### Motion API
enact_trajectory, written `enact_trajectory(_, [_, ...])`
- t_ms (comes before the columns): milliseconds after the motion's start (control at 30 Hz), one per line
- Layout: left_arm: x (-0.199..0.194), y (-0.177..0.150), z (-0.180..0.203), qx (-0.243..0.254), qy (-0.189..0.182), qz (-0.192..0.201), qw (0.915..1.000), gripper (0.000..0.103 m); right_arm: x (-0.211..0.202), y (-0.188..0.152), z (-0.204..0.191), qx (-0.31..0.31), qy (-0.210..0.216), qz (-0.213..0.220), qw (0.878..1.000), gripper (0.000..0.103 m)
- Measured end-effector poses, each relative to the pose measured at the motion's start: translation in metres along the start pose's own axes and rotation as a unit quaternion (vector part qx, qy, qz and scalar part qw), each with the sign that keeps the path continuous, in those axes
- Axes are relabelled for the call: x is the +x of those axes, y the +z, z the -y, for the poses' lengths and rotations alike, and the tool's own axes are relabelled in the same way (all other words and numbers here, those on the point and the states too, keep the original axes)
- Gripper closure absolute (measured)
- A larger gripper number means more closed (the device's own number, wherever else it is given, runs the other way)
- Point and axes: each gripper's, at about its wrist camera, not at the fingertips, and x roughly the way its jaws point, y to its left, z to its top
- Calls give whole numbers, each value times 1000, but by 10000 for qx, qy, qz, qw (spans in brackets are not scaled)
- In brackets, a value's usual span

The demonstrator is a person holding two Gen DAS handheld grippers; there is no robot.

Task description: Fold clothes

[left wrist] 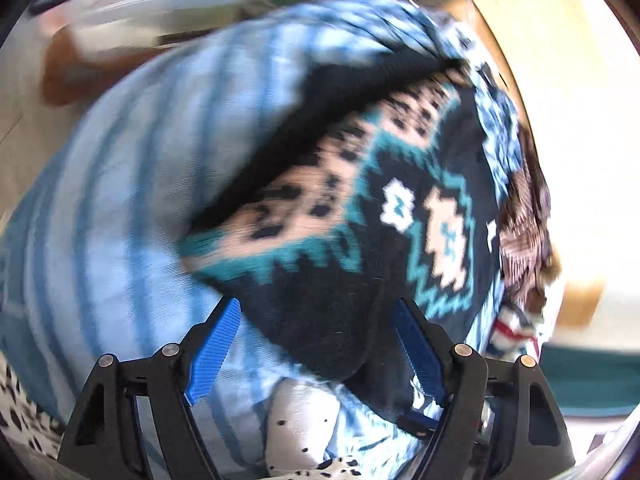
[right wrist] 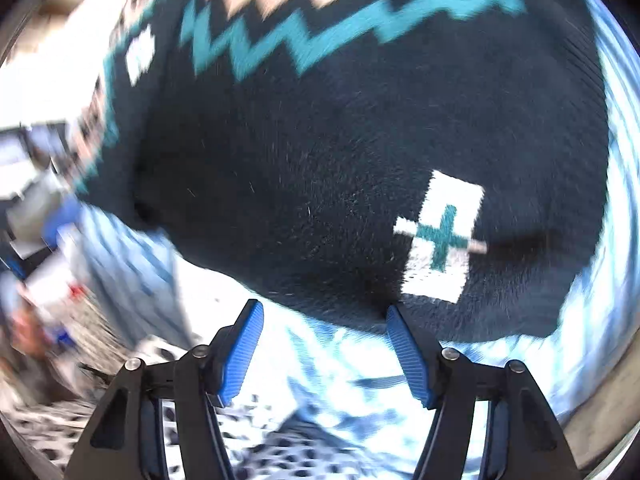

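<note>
While both wrist views were smeared by motion, 2 grippers and at least 4 separate fabrics could be counted. 1 dark knit sweater (left wrist: 340,240) lay heaped on top of 1 pale blue striped cloth (left wrist: 120,200), with 1 white cloth with black spots (left wrist: 304,428) showing beneath at the lower edge, and 1 brown patterned garment (left wrist: 524,232) lying along the pile's right side. The sweater was navy-black and fuzzy, crossed by teal zigzag bands, with peach panels carrying black marks and white blocks bearing teal crosses. The left gripper (left wrist: 316,320) stood wide apart, the sweater's dark edge bulging between its blue pads, which did not clearly press on it. The right gripper (right wrist: 324,312) was also spread, its tips at the sweater's lower hem and gripping nothing.
</note>
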Motion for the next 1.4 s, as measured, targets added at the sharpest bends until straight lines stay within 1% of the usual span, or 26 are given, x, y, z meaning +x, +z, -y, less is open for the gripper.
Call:
enact_trajectory(67, [7, -2, -14, -228, -252, -90, 9994, 24, -16, 0, 15, 407, 181, 369, 9983, 34])
enact_trajectory(167, [30, -2, -28, -497, -898, -306, 9942, 24, -31, 3, 41, 929, 35, 769, 9927, 31])
enact_trajectory(233, [46, -4, -32, -606, -1156, -463, 9904, 24, -35, 3, 60, 1254, 36, 867, 9883, 31])
enact_trajectory(267, [52, -4, -33, -602, -1239, -515, 9891, 24, -35, 1, 68, 1392, 150, 879, 9863, 31])
enact_trajectory(400, [62, -6, -38, -691, -1649, -320, 9834, 24, -33, -3, 88, 1679, 516, 873, 9806, 31])
enact_trajectory(433, [61, -6, -38, -706, -1770, -275, 9813, 37, -31, -3, 91, 1734, 508, 847, 9799, 31])
enact_trajectory(467, [61, -5, -37, -686, -1784, -285, 9812, 64, -26, -5, 89, 1788, 513, 816, 9792, 31])
enact_trajectory(500, [58, -4, -36, -703, -1650, -370, 9831, 74, -17, -12, 83, 1823, 547, 787, 9785, 31])
enact_trajectory(533, [54, -2, -34, -777, -1561, -506, 9834, 77, -13, -17, 76, 1840, 586, 770, 9782, 31])
enact_trajectory(567, [47, -1, -32, -791, -1632, -604, 9816, 80, -11, -21, 73, 1837, 621, 764, 9780, 31])
enact_trajectory(633, [27, 2, -24, -667, -1791, -695, 9791, 81, -13, -24, 71, 1810, 623, 781, 9784, 31])
enact_trajectory(667, [15, 4, -18, -432, -1595, -669, 9840, 81, -15, -24, 71, 1808, 609, 820, 9782, 31])
enact_trajectory(733, [11, 8, -9, -20, -889, -600, 9942, 81, -16, -25, 76, 1884, 511, 885, 9768, 28])
enact_trajectory(767, [17, 8, -7, 73, -611, -641, 9960, 81, -15, -25, 80, 1941, 447, 906, 9758, 28])
enact_trajectory(800, [31, 7, -8, 104, -297, -799, 9963, 81, -14, -25, 84, 2004, 381, 917, 9747, 28])
enact_trajectory(867, [55, 3, -10, 262, 257, -914, 9951, 80, -9, -28, 96, 2198, 234, 845, 9716, 29])
enact_trajectory(967, [57, -6, 1, 724, 603, -713, 9930, 74, 0, -36, 113, 2477, 115, 782, 9656, 29])
enact_trajectory(1000, [55, -8, 8, 906, 777, -706, 9903, 71, 3, -40, 119, 2570, 72, 756, 9634, 29])
enact_trajectory(1067, [46, -9, 20, 1125, 1161, -829, 9834, 46, 8, -47, 130, 2811, 14, 669, 9573, 29])
enact_trajectory(1100, [39, -9, 25, 1177, 1250, -822, 9817, 40, 7, -50, 133, 2916, 102, 694, 9540, 29])
enact_trajectory(1133, [29, -10, 31, 1220, 1194, -717, 9827, 35, 5, -53, 137, 3021, 190, 718, 9504, 29])
enact_trajectory(1167, [17, -10, 38, 1269, 1089, -581, 9842, 35, 3, -56, 139, 3120, 256, 753, 9468, 31])
enact_trajectory(1233, [-7, -12, 56, 1424, 675, -410, 9867, 35, -10, -58, 139, 3232, 143, 986, 9411, 34])
enact_trajectory(1267, [-16, -15, 66, 1568, 457, -358, 9859, 35, -18, -59, 138, 3296, 77, 1187, 9366, 35])
enact_trajectory(1333, [-20, -23, 91, 2114, 56, -294, 9769, 35, -31, -60, 137, 3434, -14, 1570, 9260, 41])
enact_trajectory(1400, [-4, -33, 110, 2588, 131, -439, 9649, 63, -39, -61, 137, 3566, -97, 1877, 9151, 55])
